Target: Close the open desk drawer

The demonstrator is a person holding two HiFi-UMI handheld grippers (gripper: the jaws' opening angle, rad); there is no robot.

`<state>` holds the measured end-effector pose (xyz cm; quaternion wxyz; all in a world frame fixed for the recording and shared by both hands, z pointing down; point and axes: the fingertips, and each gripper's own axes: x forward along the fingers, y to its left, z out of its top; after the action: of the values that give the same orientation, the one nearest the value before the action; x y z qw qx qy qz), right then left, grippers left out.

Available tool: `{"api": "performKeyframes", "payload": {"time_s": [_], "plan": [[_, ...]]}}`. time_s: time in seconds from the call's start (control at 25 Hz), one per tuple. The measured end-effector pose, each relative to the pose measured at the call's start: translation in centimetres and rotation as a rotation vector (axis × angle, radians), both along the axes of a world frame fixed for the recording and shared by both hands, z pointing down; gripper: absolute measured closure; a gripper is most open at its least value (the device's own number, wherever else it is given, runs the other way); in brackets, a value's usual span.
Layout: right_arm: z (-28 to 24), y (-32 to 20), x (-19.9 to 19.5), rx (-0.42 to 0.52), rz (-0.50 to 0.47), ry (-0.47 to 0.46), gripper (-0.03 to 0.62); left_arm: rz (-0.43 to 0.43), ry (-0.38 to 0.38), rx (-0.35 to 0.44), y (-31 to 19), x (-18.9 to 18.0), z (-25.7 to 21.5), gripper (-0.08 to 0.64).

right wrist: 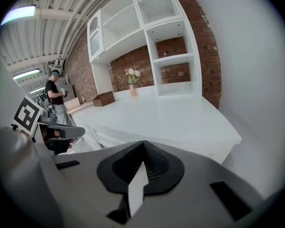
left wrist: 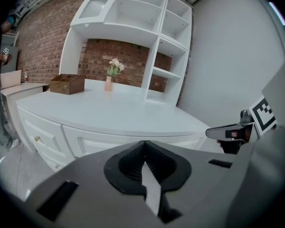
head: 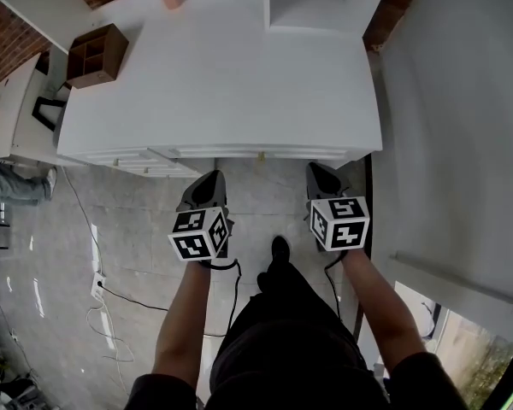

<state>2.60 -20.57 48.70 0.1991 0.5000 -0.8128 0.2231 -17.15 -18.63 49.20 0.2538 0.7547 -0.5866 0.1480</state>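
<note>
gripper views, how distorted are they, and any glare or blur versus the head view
Left gripper view: heavy fisheye, black corners, the desk edge bows, and the close left tool looks soft. Right gripper view: same warping, and a ceiling light blows out at upper left. Head view: milder bend, flat even light, no hard shadows.
</note>
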Motion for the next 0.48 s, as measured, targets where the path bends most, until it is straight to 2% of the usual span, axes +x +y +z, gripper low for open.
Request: {"api": "performKeyframes", "payload": {"time_s": [0.48], "plan": [[-5.0, 4.5, 0.1, 0.119, -0.027, -0.042, 0.588, -0.026, -0.035, 0.116, 5.1, -0.4, -5.1, 0.549]]}}
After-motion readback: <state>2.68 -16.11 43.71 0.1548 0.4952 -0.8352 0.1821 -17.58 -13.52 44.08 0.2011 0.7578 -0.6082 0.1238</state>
